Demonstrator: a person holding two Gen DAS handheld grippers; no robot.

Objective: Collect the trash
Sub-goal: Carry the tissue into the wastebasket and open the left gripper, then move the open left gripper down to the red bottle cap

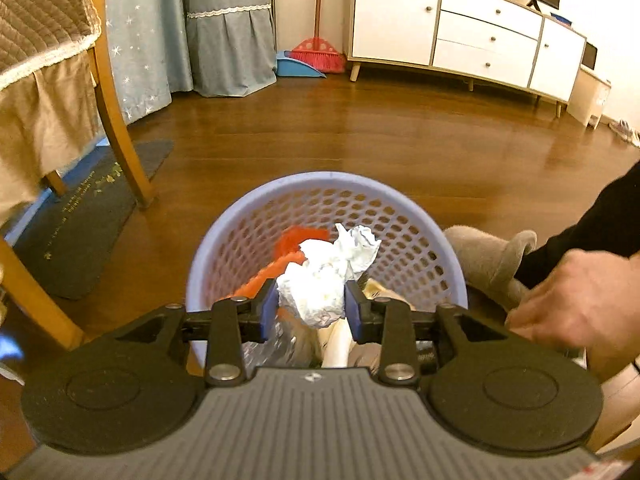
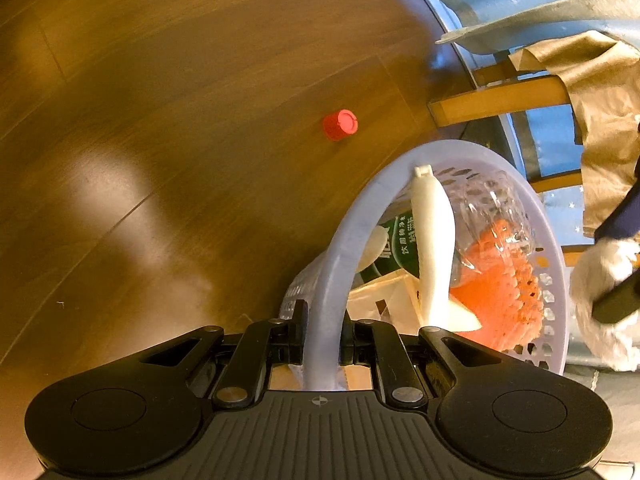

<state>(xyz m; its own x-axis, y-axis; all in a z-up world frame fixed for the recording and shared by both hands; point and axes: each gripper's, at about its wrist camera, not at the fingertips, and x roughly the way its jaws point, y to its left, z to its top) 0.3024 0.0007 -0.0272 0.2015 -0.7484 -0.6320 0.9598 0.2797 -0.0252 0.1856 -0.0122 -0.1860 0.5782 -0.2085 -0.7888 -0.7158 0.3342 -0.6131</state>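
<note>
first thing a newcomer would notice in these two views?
The crumpled white tissue wedged between the left tool's blue pads, directly above the lavender mesh basket, which already holds orange and clear plastic trash. Next, the right tool clamped on the basket's near rim. Then the red bottle cap lying alone on the wood floor beyond the basket.

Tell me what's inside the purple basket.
Inside the purple basket lie an orange mesh piece, a clear plastic bottle, a white plastic piece, a green-labelled wrapper and cardboard. Anything beneath them is covered.
</note>
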